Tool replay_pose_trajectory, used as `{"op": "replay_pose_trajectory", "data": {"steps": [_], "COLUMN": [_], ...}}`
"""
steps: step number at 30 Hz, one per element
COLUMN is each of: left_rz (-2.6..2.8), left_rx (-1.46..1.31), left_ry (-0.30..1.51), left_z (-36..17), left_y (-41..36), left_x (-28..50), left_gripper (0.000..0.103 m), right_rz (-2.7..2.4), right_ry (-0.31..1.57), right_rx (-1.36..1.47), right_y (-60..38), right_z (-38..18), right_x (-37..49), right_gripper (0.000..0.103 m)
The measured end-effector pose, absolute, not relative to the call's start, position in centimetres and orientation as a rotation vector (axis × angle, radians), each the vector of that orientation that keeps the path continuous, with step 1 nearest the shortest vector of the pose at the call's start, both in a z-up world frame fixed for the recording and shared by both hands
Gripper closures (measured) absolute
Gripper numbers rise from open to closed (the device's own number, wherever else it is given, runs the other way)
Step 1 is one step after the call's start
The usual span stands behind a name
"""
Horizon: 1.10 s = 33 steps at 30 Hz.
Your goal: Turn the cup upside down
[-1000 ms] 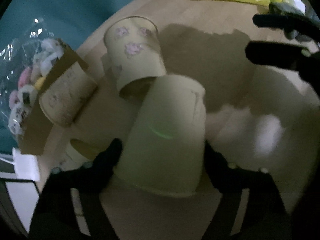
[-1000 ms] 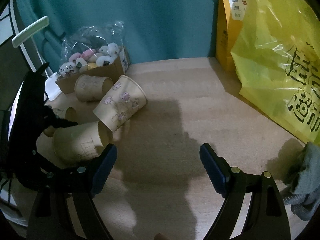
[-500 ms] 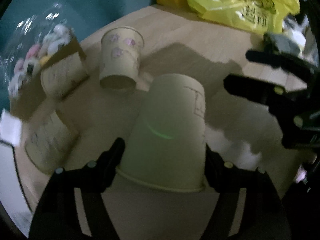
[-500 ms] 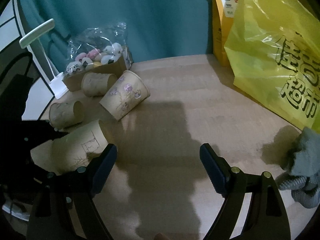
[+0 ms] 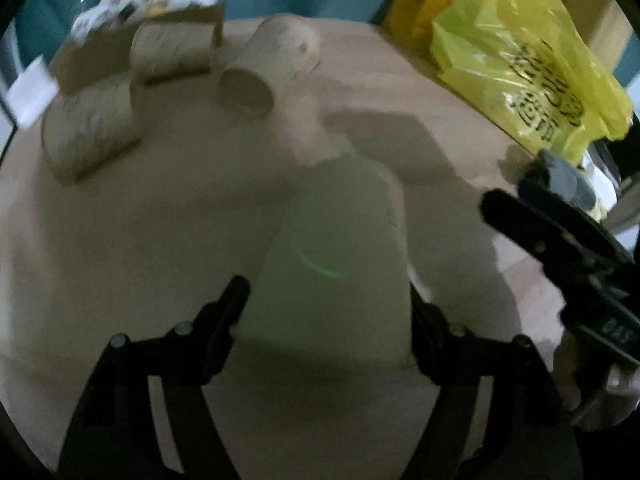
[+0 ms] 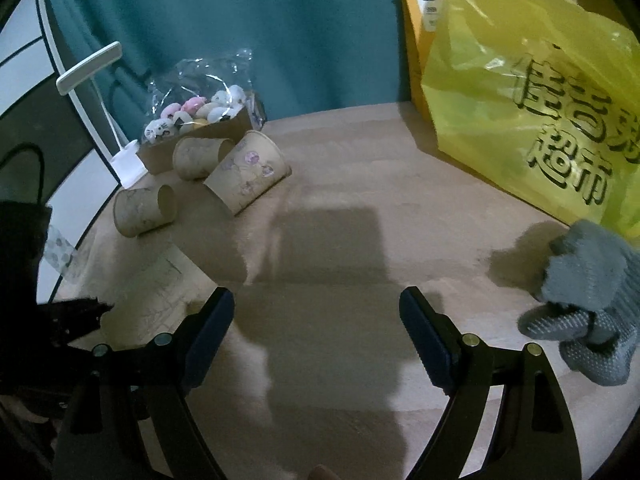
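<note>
My left gripper (image 5: 326, 304) is shut on a plain paper cup (image 5: 336, 256). The cup's base points away from me and its rim is toward the camera, over the wooden table (image 5: 140, 220). The same cup shows blurred at the left of the right wrist view (image 6: 148, 296), beside the left gripper's dark body. My right gripper (image 6: 318, 320) is open and empty above the table's middle; it also shows at the right of the left wrist view (image 5: 560, 248).
Three paper cups lie on their sides at the back left: a flowered one (image 6: 248, 178), and two plain ones (image 6: 198, 156) (image 6: 144, 210). A cardboard box of plush toys (image 6: 192, 120) stands behind them. A yellow bag (image 6: 532, 112) and grey gloves (image 6: 588, 312) are at the right.
My left gripper has carried the cup away from the lying cups, rightward toward the table's middle, and turned with it. The right gripper has stayed open and nearly still.
</note>
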<state>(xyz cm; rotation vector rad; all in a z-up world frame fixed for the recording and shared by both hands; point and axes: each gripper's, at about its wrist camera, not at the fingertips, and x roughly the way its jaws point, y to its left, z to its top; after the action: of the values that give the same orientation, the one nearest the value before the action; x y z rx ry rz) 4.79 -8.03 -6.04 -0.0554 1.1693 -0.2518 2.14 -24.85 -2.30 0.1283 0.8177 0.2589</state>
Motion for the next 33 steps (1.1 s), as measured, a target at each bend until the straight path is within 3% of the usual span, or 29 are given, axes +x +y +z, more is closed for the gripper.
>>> {"op": "replay_pose_trajectory", "data": {"steps": [3, 5, 21, 33], "left_rz": [-0.228, -0.221, -0.204, -0.197], "left_rx": [-0.087, -0.112, -0.131, -0.076], "left_ry": [1.154, 1.135, 1.006, 0.981], "left_z": [-5.7, -5.4, -0.7, -0.3], "left_y": [-7.7, -7.4, -0.7, 4.7], "left_x": [4.4, 4.2, 0.5, 3.0], "left_gripper": [0.025, 0.015, 0.015, 0.015], "right_rz": [0.231, 0.236, 0.323, 0.298], "right_ry": [0.799, 0.794, 0.863, 1.121], "right_rx": [0.096, 0.094, 0.066, 0.234], "right_y": [-25.1, -25.1, -19.8, -15.8], "right_z": [-1.9, -1.6, -0.8, -2.1], "right_x": [1.5, 1.3, 2.1, 6.0], "right_gripper": [0.016, 0.016, 0.016, 0.016]}}
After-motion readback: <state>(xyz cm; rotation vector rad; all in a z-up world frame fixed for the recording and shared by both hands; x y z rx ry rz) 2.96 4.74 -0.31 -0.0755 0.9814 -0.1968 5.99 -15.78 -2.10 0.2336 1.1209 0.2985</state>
